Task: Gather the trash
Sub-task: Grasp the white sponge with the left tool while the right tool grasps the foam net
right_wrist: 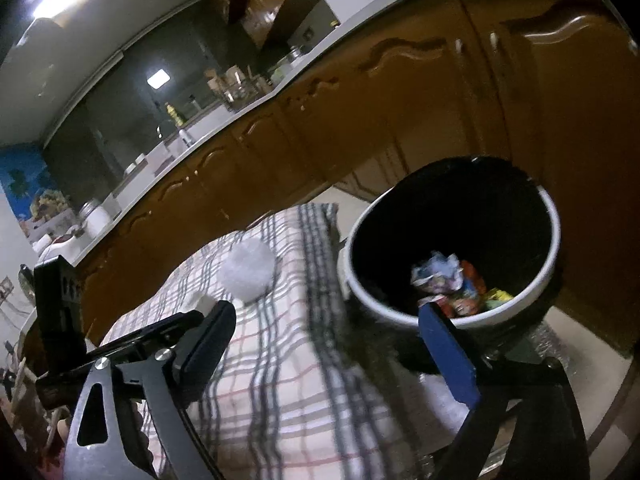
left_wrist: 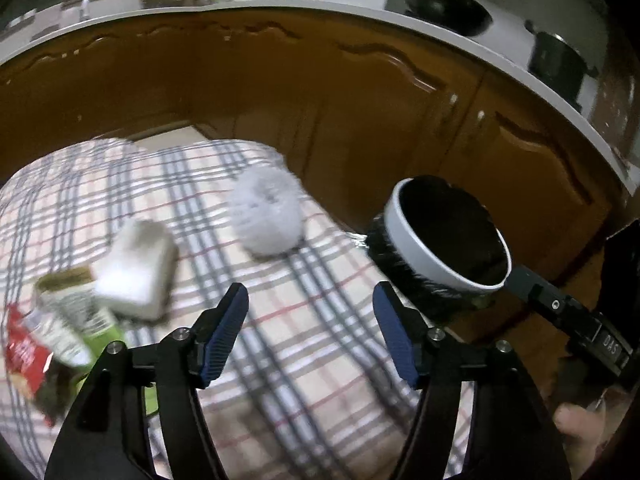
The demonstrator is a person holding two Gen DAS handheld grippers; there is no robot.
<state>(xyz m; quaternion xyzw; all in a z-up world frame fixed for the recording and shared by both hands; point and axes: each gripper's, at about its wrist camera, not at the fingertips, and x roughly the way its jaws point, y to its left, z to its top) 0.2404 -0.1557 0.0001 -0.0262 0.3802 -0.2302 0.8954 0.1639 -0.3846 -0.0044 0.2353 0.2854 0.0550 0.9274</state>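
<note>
**Both claws hanging apart and empty over the checked table**

The left claw (left_wrist: 310, 332) is hovering above the plaid cloth of the table (left_wrist: 304, 360), its 2 blue-padded fingers standing wide apart with nothing between them. Ahead of it a fluffy white ball (left_wrist: 266, 214) is lying on the cloth near the far edge. To the left, a white carton (left_wrist: 136, 272) is leaning against a green-and-white packet (left_wrist: 76, 328), with a red wrapper (left_wrist: 24, 360) just beside that at the table's left edge.

The right claw (right_wrist: 332, 340) is also gaping, holding nothing, and is pointing between the table edge and the bin (right_wrist: 452, 320). The bin, white-rimmed and lined in black, is standing just beside the table's right side, in front of brown cabinet doors (right_wrist: 400, 100). Crumpled colourful wrappers (right_wrist: 452, 284) are lying at its bottom.
</note>
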